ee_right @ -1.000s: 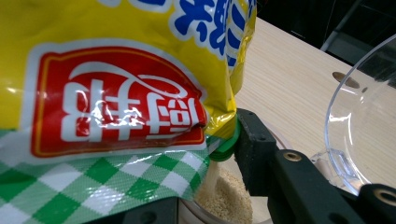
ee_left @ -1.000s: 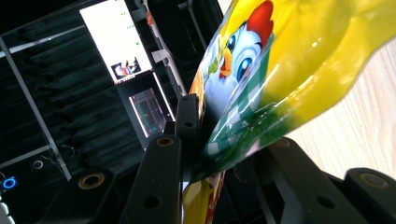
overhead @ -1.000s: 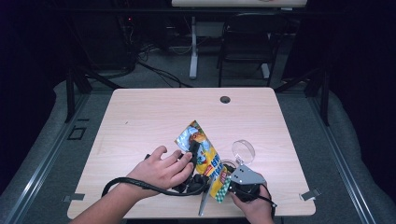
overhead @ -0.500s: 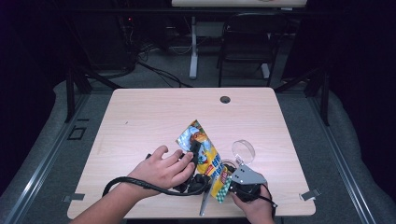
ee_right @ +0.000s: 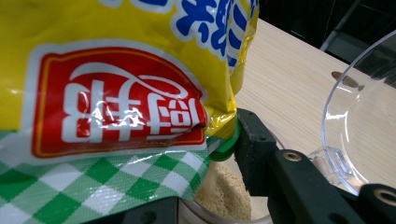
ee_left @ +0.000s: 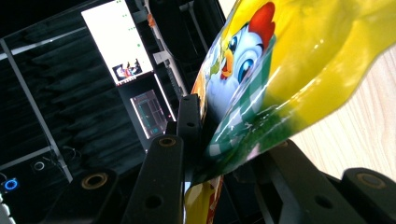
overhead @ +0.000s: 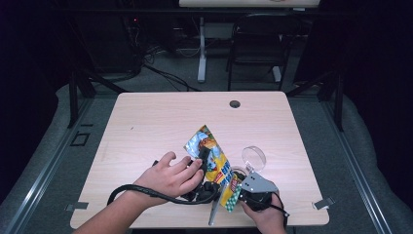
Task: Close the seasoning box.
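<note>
1. High view: my left gripper (overhead: 202, 161) and right gripper (overhead: 238, 187) both clamp the yellow bag (overhead: 214, 165), one at each end.
2. Right gripper view: pale granules (ee_right: 224, 191) in a clear jar (ee_right: 233, 212) beneath the bag's green corner; clear lid (ee_right: 359, 126) just right of my jaws.

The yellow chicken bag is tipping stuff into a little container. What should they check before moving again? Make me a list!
1. Left hand-held gripper clamps the yellow bag: ok, the bag sits pinched between its jaws in the left gripper view.
2. Right hand-held gripper holds the bag's lower end: cannot tell, its pads are hidden.
3. Bag's open corner sits over the container: ok.
4. Granules land inside: ok, a pile shows under the corner.
5. Clear lid lies out of the pour: ok, beside it on the table.
</note>
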A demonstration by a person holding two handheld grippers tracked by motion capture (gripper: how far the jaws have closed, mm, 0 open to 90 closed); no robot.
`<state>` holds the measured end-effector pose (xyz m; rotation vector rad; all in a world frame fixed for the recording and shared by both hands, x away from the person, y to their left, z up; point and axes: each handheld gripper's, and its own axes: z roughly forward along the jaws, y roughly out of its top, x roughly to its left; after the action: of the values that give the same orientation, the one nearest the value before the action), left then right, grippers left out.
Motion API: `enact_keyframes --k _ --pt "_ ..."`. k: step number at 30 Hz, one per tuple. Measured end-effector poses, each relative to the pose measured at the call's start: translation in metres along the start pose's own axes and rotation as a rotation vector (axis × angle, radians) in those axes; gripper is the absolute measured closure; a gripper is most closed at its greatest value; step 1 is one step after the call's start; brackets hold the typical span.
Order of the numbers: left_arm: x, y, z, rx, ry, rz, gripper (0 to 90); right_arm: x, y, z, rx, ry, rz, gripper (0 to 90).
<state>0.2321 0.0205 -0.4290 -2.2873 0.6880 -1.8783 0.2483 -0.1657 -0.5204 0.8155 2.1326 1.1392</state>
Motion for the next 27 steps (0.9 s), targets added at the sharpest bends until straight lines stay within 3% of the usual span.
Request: enact_keyframes --k 27 --pt "0.0011 0.0005 -0.0003 -0.001 0.007 0.0 77.1 0.0002 0.0002 0.0003 -0.002 0.001 -0.002 70.8"
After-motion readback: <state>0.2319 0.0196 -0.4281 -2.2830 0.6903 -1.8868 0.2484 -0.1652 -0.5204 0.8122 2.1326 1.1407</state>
